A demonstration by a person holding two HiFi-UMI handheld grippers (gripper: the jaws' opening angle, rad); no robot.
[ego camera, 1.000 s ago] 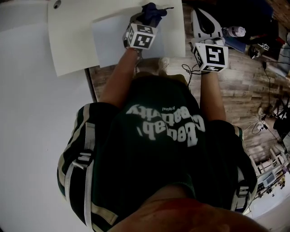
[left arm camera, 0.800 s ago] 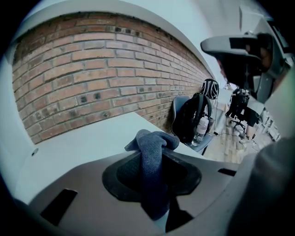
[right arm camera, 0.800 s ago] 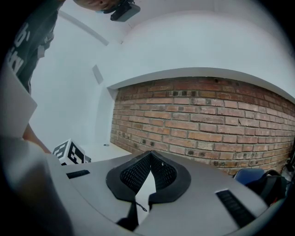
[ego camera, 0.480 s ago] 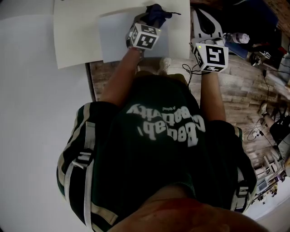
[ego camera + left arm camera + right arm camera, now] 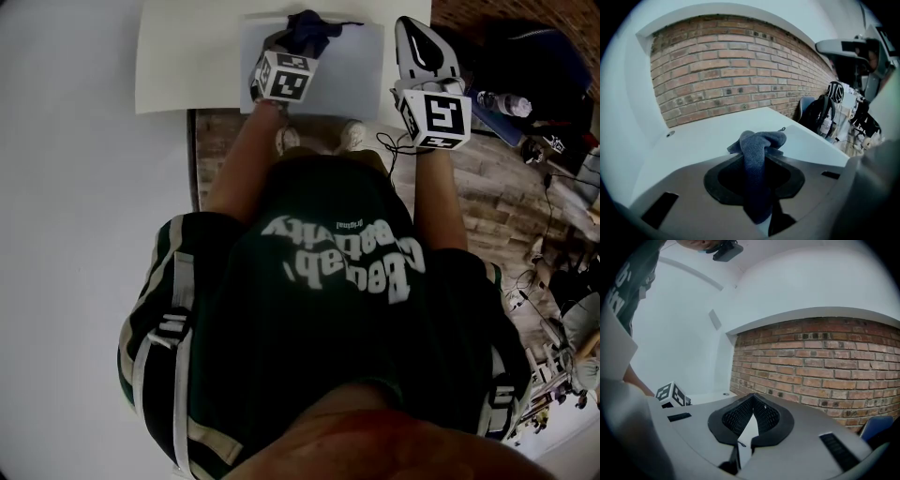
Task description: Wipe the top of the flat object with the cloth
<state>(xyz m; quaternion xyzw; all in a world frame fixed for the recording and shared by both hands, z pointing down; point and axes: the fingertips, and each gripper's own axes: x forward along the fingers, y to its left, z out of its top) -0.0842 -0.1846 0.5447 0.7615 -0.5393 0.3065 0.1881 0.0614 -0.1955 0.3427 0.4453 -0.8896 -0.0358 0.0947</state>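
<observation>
A pale flat sheet-like object (image 5: 347, 70) lies on the white table (image 5: 187, 66) at its near edge. A dark blue cloth (image 5: 311, 26) rests bunched on the object's far edge, and my left gripper (image 5: 298, 42) is shut on it. In the left gripper view the cloth (image 5: 757, 154) hangs pinched between the jaws, above the flat object (image 5: 811, 140). My right gripper (image 5: 424, 47) hovers by the table's right edge, apart from the object. Its jaws (image 5: 752, 404) are shut with nothing between them.
A brick wall (image 5: 740, 75) stands behind the table. Right of the table, a bottle (image 5: 497, 101), dark bags (image 5: 525, 47) and cables lie on the wooden floor (image 5: 487, 187). A chair with a backpack (image 5: 825, 112) is beyond the table's right end.
My left gripper has drawn the cloth leftward across the flat object, from near its right part toward its middle. The head view has shifted; the right gripper stays beside the table.
</observation>
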